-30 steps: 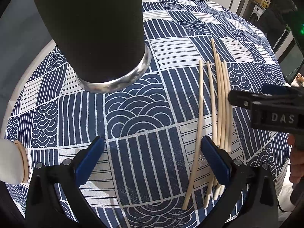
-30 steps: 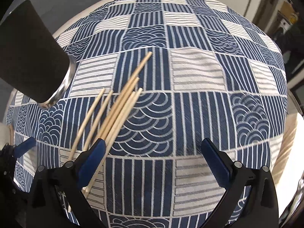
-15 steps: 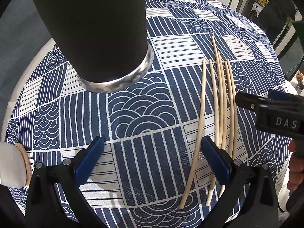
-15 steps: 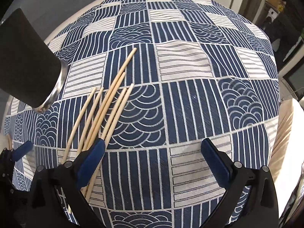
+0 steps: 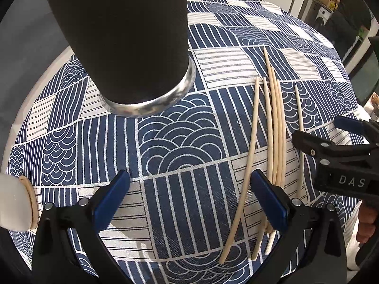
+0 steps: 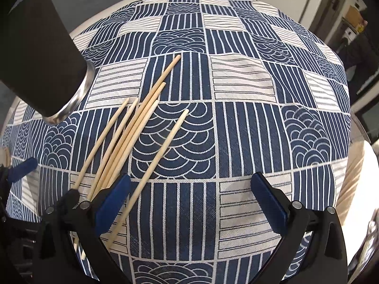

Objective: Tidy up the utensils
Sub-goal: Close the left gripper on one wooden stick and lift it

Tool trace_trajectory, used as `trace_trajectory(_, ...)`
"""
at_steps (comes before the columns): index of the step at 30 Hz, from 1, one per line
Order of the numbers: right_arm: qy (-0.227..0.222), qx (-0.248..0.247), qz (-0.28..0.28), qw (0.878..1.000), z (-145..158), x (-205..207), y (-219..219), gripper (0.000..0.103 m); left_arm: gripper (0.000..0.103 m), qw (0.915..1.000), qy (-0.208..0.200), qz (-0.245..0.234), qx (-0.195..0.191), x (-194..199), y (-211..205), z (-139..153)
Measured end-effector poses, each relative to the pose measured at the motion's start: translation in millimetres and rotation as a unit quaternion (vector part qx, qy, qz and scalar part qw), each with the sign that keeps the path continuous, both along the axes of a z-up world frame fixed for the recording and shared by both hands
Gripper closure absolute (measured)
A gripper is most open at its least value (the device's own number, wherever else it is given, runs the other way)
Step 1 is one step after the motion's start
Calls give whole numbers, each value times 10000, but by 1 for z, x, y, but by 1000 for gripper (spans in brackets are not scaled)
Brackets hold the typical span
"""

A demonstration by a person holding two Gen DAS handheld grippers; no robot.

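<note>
Several pale wooden chopsticks [image 5: 274, 127] lie side by side on the blue and white patterned tablecloth [image 5: 180, 142]; in the right wrist view the chopsticks [image 6: 132, 137] fan out at lower left, one [image 6: 163, 149] lying apart to the right. A tall black holder with a metal base rim [image 5: 128, 37] stands at the left, also in the right wrist view [image 6: 40, 56]. My left gripper [image 5: 189, 203] is open and empty, its right finger over the near chopstick ends. My right gripper [image 6: 189, 201] is open and empty, its left finger beside the stray chopstick; it shows in the left wrist view [image 5: 336, 151].
A white object with a wooden rim [image 5: 16, 206] sits at the table's left edge. The round table's edge [image 6: 355, 165] curves off to the right. A person and appliances [image 5: 345, 16] stand in the background.
One chopstick has separated from the bundle and lies apart to the right. My right gripper has shifted left and closer to the chopsticks. My left gripper has barely moved.
</note>
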State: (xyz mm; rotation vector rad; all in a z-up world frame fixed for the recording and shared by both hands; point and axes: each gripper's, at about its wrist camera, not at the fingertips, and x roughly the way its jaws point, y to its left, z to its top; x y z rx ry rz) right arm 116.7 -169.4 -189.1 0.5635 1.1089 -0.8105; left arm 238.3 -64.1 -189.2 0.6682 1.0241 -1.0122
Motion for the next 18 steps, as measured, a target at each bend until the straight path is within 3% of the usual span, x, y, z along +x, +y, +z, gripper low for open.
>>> trace_trajectory(4,-85,-114,215,9997,3,-5,3,17,4,9998,-3,178,-24,-1,2,0)
trace_trajectory(6,-180,-219,379,9989,8,-11,6,35,4,9994,-3,330,-35,-3,4,0)
trace_trajectory(7,-217,-242,436,9985,10,-13,7,51,8,9992,2,395,-37,-5,6,2)
trace_trajectory(8,-280,-292,511,9979,13,-17,9,72,15,9992,3,401,-58,-7,8,3)
trace_trajectory(9,-318,-343,597,9971,13,-19,10,84,20,9993,-11,367,-93,-12,9,5)
trace_trajectory(10,-335,-387,692,9963,13,-21,11,91,32,9995,-38,283,-150,-18,10,8)
trace_trajectory(11,-349,-422,847,9949,13,-23,11,92,48,9996,-49,177,-193,-25,11,10)
trace_trajectory(12,-325,-448,988,9936,13,-22,11,93,56,9997,-40,78,-206,-31,11,12)
trace_trajectory(14,-300,-429,1152,9920,13,-23,9,95,87,9997,18,3,-228,-39,11,14)
trace_trajectory(15,-311,-347,1197,9917,13,-25,5,96,96,9996,95,-3,-256,-41,12,14)
trace_trajectory(18,-396,-71,1183,9922,13,-31,-10,98,98,9989,251,276,-277,-44,20,15)
